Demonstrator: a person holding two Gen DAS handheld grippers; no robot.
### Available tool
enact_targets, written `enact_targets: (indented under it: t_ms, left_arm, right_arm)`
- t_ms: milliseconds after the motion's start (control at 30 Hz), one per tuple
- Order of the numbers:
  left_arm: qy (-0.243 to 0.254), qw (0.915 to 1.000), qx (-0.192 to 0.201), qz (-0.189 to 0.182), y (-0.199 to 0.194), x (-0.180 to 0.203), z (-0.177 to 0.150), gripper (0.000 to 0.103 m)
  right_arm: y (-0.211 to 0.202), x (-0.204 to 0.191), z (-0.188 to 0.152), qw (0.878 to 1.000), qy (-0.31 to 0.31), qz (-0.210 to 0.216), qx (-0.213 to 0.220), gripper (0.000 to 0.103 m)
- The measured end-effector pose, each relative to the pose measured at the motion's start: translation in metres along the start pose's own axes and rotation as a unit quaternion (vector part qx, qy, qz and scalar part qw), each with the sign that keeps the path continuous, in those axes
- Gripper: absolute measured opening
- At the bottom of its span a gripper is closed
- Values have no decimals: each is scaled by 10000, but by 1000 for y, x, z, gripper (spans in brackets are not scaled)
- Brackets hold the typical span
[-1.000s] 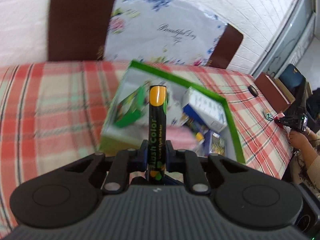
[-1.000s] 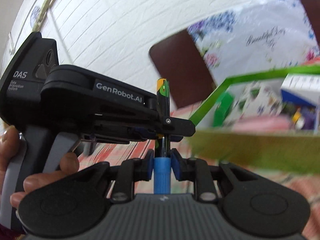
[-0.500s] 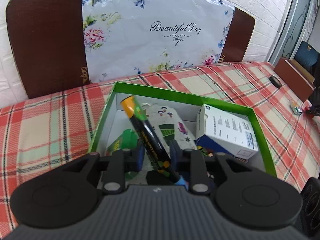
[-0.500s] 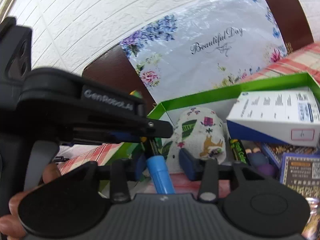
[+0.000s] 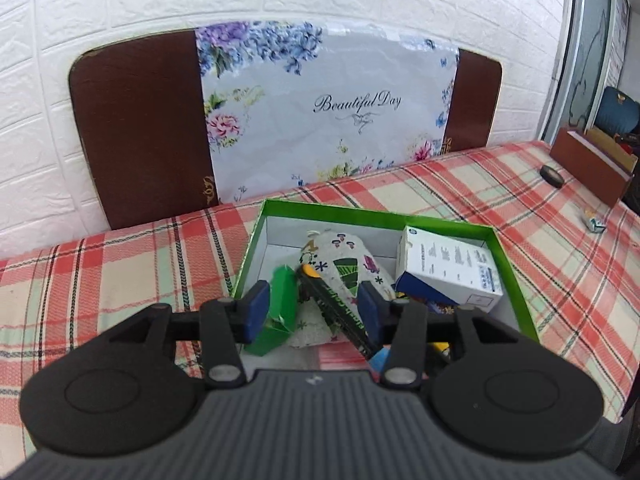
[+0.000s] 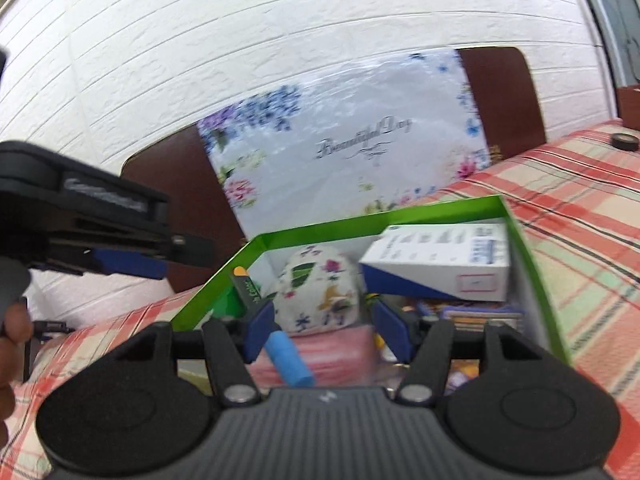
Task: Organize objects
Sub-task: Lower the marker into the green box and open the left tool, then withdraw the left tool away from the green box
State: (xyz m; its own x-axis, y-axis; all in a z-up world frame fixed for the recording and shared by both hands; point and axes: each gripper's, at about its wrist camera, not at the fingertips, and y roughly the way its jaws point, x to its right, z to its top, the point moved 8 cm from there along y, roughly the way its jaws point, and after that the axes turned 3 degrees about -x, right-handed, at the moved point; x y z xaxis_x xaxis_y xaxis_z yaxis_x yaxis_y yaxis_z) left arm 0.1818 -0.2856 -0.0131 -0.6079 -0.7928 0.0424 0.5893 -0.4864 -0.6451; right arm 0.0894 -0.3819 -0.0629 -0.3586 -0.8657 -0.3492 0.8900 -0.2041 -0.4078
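Dropping the marker (image 5: 338, 306) into the green box (image 5: 360, 216); both grippers have just been opening, left gripper (image 5: 312, 312) and right gripper (image 6: 320, 332) fingers now part-spread, pads clear of the marker lying slanted between them; we judge it released, leaning on the floral pouch (image 5: 340, 264) beside the white carton (image 5: 448, 268); box already fairly full; plaid table (image 5: 120, 256) shows nothing else nearby, so we're likely near done.
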Motion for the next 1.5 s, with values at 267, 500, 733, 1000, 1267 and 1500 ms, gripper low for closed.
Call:
enact_targets:
  t_ms: [267, 500, 733, 1000, 1267, 1500]
  left_arm:
    - [129, 9980, -16, 612, -42, -6, -34, 57]
    - [-125, 9966, -198, 790, -73, -30, -80, 61]
    - [-319, 9940, -171, 1036, -95, -59, -110, 64]
    - [-480, 9914, -57, 1212, -113, -78, -129, 76]
    - [-317, 9901, 82, 1363, -125, -77, -135, 97]
    - [-373, 9870, 107, 1558, -130, -82, -133, 103]
  right_arm:
    - [-38, 5, -12, 9996, 194, 192, -117, 60]
    - [-75, -11, -26, 9989, 87, 394, -257, 61]
    - [-100, -33, -37, 9980, -130, 502, -359, 62]
    - [-123, -55, -37, 9971, -127, 617, -424, 73]
    - [-144, -62, -35, 9980, -165, 519, -318, 77]
    - [-151, -66, -25, 9979, -196, 575, -203, 89]
